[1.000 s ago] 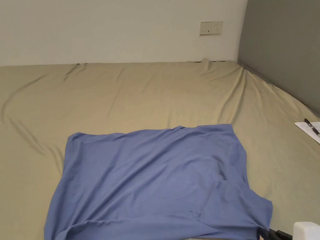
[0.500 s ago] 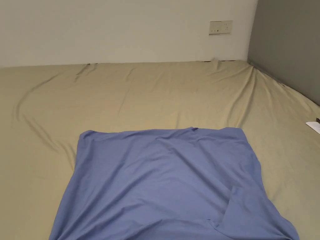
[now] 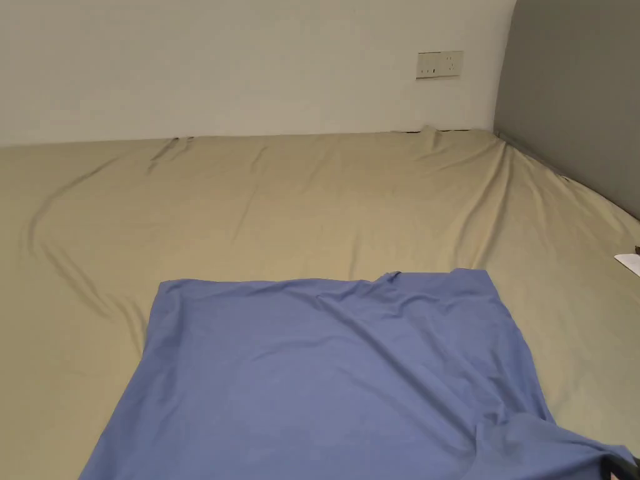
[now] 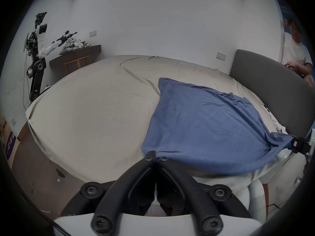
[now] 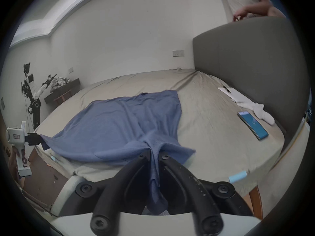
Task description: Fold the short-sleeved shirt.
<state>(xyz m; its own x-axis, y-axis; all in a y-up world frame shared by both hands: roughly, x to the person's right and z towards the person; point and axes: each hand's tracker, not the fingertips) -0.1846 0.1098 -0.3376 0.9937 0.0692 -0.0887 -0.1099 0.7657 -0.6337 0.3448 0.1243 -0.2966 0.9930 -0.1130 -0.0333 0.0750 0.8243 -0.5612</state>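
Both my grippers, left (image 4: 156, 158) and right (image 5: 154, 156), clamp the blue shirt (image 3: 325, 375) near-edge corners, probably to spread it flat.

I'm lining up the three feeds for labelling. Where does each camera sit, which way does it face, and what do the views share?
Head view: above the near edge of the bed, facing the far wall; the right gripper's tip peeks in.
Left gripper view: on the left gripper, facing across the bed; its jaws pinch the blue shirt.
Right gripper view: on the right gripper, facing likewise; its jaws clamp shirt fabric.
Shared: all show shirt and bed; each gripper view shows the other gripper.
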